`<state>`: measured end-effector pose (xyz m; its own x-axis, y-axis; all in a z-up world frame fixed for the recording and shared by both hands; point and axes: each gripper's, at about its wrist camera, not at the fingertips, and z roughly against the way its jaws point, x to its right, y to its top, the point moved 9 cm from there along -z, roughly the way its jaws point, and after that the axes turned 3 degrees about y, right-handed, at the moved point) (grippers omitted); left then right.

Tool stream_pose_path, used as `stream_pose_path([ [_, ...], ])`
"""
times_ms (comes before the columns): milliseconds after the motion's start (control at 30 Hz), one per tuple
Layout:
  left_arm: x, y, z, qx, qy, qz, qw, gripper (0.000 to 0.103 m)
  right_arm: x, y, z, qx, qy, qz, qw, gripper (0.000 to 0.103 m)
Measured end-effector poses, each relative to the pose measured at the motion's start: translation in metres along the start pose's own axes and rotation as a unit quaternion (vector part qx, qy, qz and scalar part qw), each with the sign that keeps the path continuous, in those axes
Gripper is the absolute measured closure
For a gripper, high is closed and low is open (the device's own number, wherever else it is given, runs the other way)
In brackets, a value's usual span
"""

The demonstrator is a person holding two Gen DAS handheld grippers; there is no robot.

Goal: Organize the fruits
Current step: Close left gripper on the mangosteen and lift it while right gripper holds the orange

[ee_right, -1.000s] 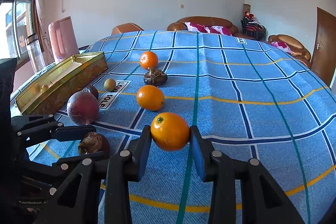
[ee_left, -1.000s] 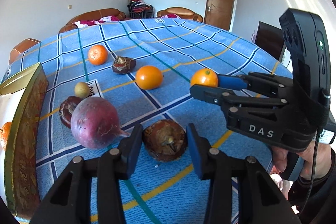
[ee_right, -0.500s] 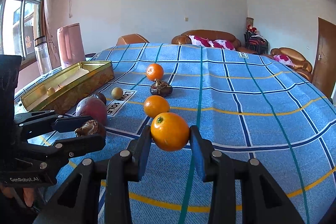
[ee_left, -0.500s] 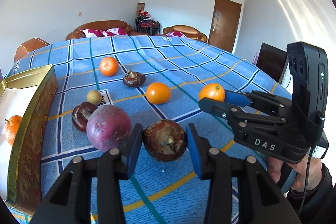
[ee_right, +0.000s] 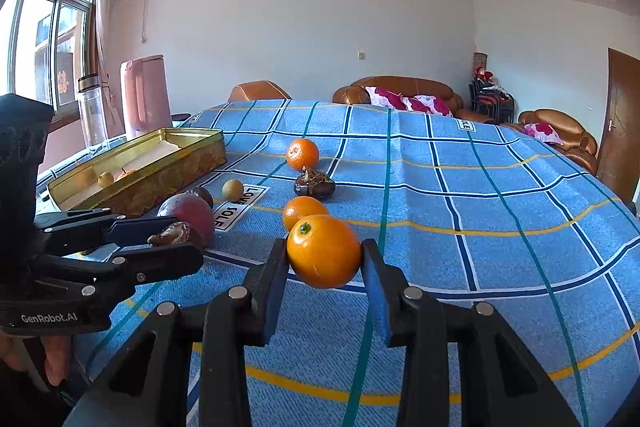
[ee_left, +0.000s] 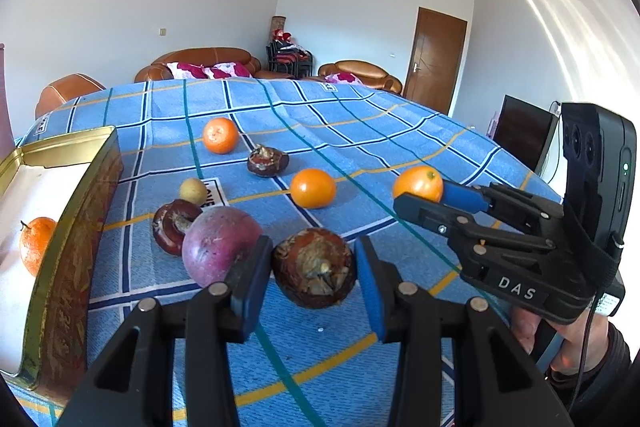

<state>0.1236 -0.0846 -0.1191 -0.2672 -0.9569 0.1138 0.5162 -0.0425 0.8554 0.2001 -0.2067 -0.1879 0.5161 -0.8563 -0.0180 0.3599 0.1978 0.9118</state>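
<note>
My left gripper (ee_left: 314,269) is shut on a brown mangosteen (ee_left: 315,268) and holds it above the blue checked tablecloth (ee_left: 360,131). My right gripper (ee_right: 325,257) is shut on an orange (ee_right: 324,251) and holds it above the cloth; it also shows in the left wrist view (ee_left: 418,183). On the cloth lie a purple fruit (ee_left: 216,245), a second orange (ee_left: 313,187), a third orange (ee_left: 220,135), two more mangosteens (ee_left: 267,161) (ee_left: 174,225) and a small yellow fruit (ee_left: 193,191). A gold tin (ee_left: 68,227) at the left holds an orange (ee_left: 36,245).
A pink kettle (ee_right: 145,95) and a clear bottle (ee_right: 93,115) stand beyond the tin. Sofas (ee_right: 400,95) and a door (ee_left: 434,61) lie past the table's far edge. A white label (ee_right: 240,207) lies on the cloth.
Both grippers have risen from the table, each with its fruit, and the views tilt up. The fruits left on the cloth have not moved.
</note>
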Motion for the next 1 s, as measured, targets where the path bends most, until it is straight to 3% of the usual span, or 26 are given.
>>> stream_pose_path([
  [367,-0.010,0.004,0.009,0.014,0.019,0.006,0.9997,0.059,0.001,0.000,0.003,0.007,-0.005,0.002,1.000,0.064],
  [1000,-0.040,0.024,0.038,0.070,0.081,0.006,0.9942,0.059,0.001,0.003,0.009,0.028,-0.035,0.011,0.999,0.064],
])
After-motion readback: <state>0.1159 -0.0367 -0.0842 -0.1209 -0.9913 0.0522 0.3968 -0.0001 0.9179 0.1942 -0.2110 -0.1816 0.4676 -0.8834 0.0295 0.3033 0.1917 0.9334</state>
